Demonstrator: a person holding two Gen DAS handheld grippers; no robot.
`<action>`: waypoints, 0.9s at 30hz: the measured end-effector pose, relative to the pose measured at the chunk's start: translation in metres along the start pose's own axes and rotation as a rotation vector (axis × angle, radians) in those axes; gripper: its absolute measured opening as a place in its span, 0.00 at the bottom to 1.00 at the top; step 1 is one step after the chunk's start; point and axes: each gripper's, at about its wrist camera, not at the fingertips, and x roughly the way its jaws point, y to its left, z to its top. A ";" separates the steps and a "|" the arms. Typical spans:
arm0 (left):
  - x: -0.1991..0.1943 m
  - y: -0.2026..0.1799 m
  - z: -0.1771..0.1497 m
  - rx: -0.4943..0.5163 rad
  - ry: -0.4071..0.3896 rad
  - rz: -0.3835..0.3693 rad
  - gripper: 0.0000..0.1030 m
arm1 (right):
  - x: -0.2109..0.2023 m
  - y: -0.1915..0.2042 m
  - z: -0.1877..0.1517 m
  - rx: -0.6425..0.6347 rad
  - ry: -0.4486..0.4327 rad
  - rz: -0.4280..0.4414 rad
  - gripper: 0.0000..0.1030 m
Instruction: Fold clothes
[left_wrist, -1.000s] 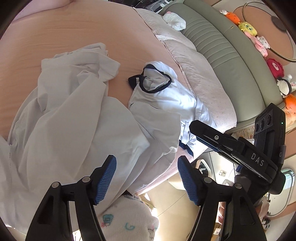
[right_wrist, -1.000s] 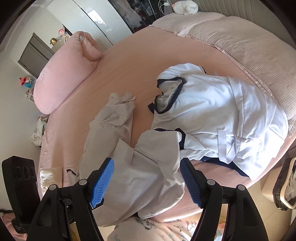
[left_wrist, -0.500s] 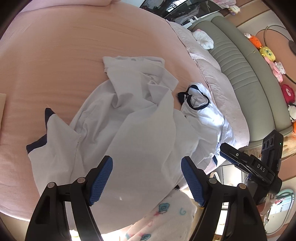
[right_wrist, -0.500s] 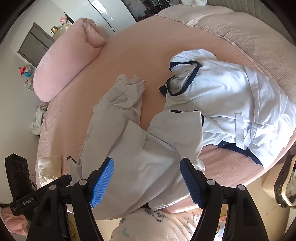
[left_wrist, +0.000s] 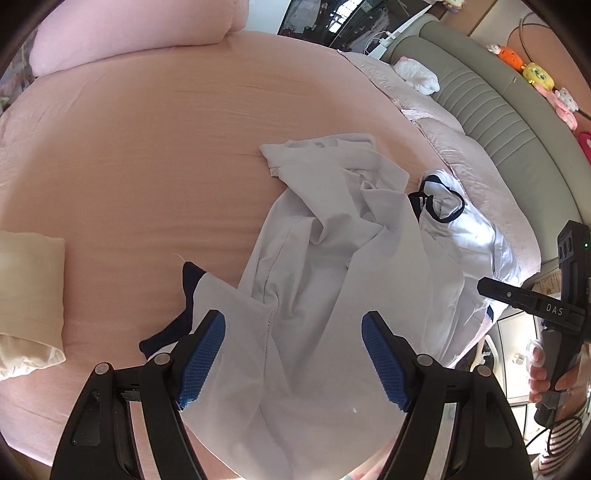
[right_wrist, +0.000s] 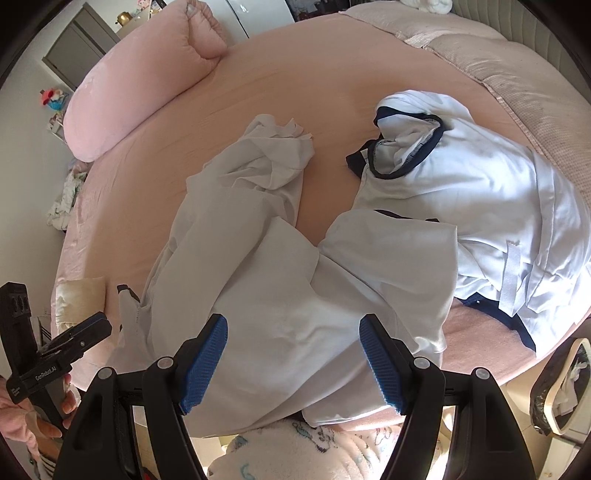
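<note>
Both grippers hang over the near edge of the round pink bed (left_wrist: 147, 155). The left gripper (left_wrist: 293, 354) and the right gripper (right_wrist: 293, 356) have their blue pads spread wide, pinching nothing. A crumpled white garment (right_wrist: 258, 266) sprawls across the bed's near edge, touching a navy-trimmed white garment (right_wrist: 480, 192) beside it.

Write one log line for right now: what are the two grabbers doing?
phase: approach | left gripper: open, empty, over white garment | right gripper: open, empty, over same garment | navy-trimmed garment: untouched | bed
</note>
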 end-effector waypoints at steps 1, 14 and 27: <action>0.003 -0.001 0.004 0.016 0.006 0.003 0.73 | 0.001 0.002 0.003 -0.015 -0.004 -0.016 0.72; 0.045 -0.001 0.047 0.097 0.101 0.022 0.73 | 0.040 0.004 0.046 -0.056 0.061 -0.010 0.72; 0.084 0.016 0.079 0.030 0.208 -0.029 0.73 | 0.087 -0.018 0.092 -0.010 0.164 0.032 0.72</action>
